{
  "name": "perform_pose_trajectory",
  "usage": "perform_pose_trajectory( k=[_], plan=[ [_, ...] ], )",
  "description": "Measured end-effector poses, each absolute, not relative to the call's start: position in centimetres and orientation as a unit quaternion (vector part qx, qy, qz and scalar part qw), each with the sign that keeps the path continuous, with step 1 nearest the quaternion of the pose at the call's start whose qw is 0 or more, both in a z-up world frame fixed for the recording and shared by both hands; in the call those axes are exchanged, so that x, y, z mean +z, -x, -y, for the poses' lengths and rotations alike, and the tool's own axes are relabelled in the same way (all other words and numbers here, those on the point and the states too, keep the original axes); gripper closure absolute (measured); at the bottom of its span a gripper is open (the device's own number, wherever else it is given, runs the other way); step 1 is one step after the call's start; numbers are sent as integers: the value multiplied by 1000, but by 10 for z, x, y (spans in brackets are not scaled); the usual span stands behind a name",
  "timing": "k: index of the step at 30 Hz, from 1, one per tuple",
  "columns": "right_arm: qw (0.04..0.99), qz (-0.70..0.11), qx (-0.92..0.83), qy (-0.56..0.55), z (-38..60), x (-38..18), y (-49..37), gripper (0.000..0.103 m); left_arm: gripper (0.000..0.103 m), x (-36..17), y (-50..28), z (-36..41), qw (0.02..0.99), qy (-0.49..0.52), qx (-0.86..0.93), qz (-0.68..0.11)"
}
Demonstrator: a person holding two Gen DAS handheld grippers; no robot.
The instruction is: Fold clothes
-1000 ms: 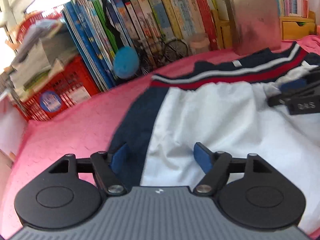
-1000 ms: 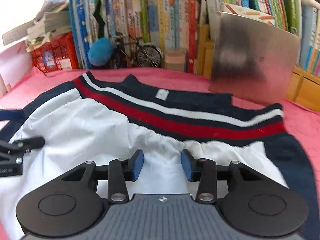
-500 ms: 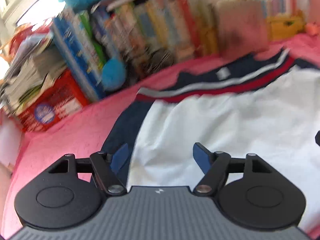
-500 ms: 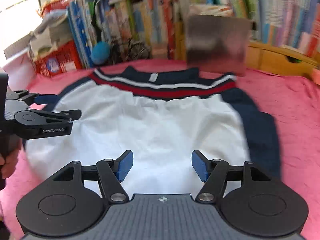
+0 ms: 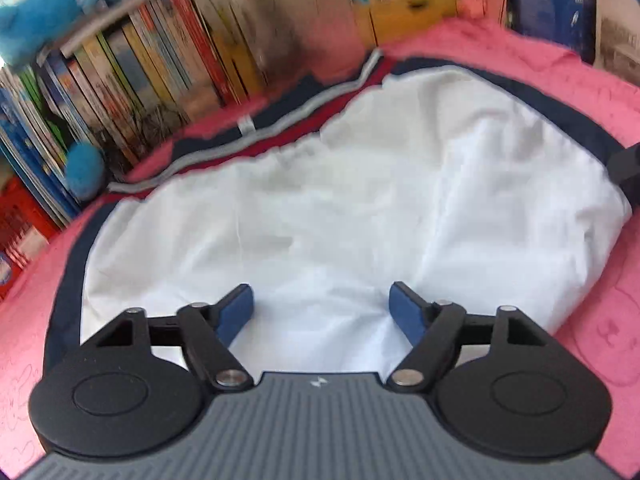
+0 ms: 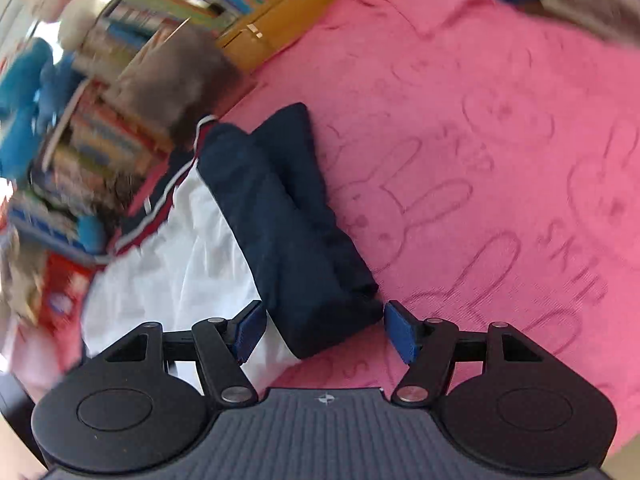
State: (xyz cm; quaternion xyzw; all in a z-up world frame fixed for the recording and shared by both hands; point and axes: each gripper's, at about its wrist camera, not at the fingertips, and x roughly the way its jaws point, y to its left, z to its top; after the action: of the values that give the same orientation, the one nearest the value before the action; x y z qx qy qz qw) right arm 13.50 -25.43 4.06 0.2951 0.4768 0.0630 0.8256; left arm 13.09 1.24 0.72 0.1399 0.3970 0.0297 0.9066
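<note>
A white garment (image 5: 320, 216) with navy sides and a red, white and navy striped band lies flat on the pink cloth. My left gripper (image 5: 322, 310) is open and empty, hovering over its near white edge. My right gripper (image 6: 324, 330) is open, tilted, with its jaws either side of the near corner of the garment's navy right side panel (image 6: 288, 232); the white part (image 6: 172, 264) lies to the left. A bit of the right gripper (image 5: 624, 164) shows at the right edge of the left wrist view.
A pink cloth (image 6: 480, 160) with rabbit drawings covers the surface. A row of books (image 5: 140, 60), a blue plush (image 5: 32, 12), a red crate (image 5: 20, 240) and a yellow wooden box (image 6: 272, 28) stand along the back edge.
Both grippers pulled back toward the garment's near edge. The left swung right over the white middle. The right moved to the garment's right navy side and tilted.
</note>
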Motion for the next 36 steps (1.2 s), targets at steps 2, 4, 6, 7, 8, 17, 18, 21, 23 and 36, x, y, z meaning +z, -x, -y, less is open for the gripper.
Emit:
perform_pose_trajectory(
  k=[2,4,6,7,8,17,18,21,23,36],
  plan=[
    [828,-464,66,-306,254,36,-135,37,26,21,-129,-13,914,-123,22,-387],
    [829,-460,72,-311,251,37,-138,36,25,37,-127,-13,921,-105,13,-375],
    [818,-452,85,-345,254,34,-138,36,23,42,-127,-12,921,-93,5,-379],
    [814,-446,87,-362,257,31,-137,36,23,35,-129,-11,915,-97,9,-392],
    [810,-440,89,-378,259,28,-136,36,23,26,-131,-9,908,-104,14,-407],
    [814,-440,99,-365,245,38,-148,60,17,10,-125,-15,904,-72,39,-419],
    [815,-441,100,-362,243,40,-149,73,17,10,-125,-14,904,-73,40,-419],
    [818,-443,102,-352,237,45,-154,82,19,21,-126,-14,901,-80,47,-423],
    [820,-444,104,-345,233,48,-157,82,19,29,-121,-17,907,-91,54,-409],
    [824,-465,64,-317,212,46,-172,73,10,17,-125,-38,895,-52,23,-443]
  ],
)
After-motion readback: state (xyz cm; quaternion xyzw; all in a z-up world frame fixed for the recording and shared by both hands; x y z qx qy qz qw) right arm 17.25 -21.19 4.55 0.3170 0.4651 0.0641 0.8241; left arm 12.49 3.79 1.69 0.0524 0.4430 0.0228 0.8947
